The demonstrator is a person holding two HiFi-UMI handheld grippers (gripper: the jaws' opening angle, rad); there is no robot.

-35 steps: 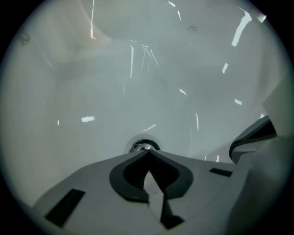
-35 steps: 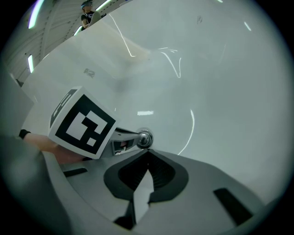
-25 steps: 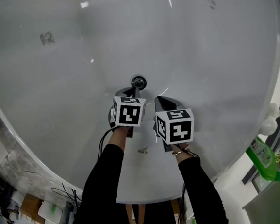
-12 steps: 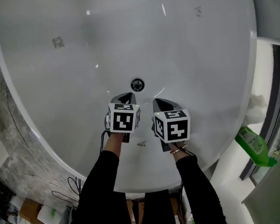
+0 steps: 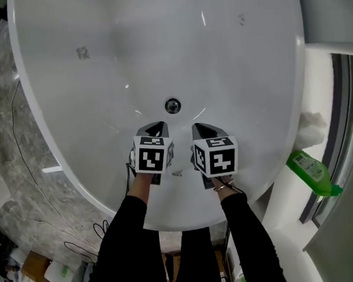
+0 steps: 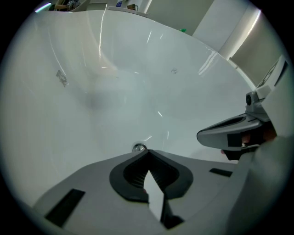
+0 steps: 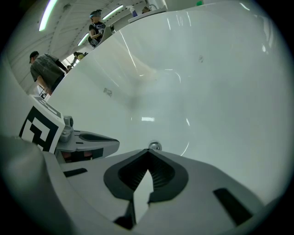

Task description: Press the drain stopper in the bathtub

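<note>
A small round chrome drain stopper [image 5: 172, 105] sits in the floor of the white bathtub [image 5: 86, 96]. My left gripper [image 5: 155, 128] hangs above the tub just short of the stopper and a little to its left, jaws shut on nothing. Beside it, my right gripper [image 5: 201, 129] is level with it and also shut and empty. In the left gripper view the stopper [image 6: 139, 148] shows just past the closed tips [image 6: 148, 151]. In the right gripper view the stopper [image 7: 155, 146] peeks out over the tips [image 7: 148, 151]. Neither gripper touches the stopper.
A green bottle [image 5: 311, 170] and a white lump [image 5: 310, 128] rest on the ledge right of the tub, by a window frame. Cables [image 5: 16, 139] trail over the marble floor at the left. People [image 7: 46, 71] stand beyond the tub's far rim.
My left gripper's tip was at the drain stopper a second ago; it has drawn back toward me. Both grippers and the head view have risen away from the tub floor.
</note>
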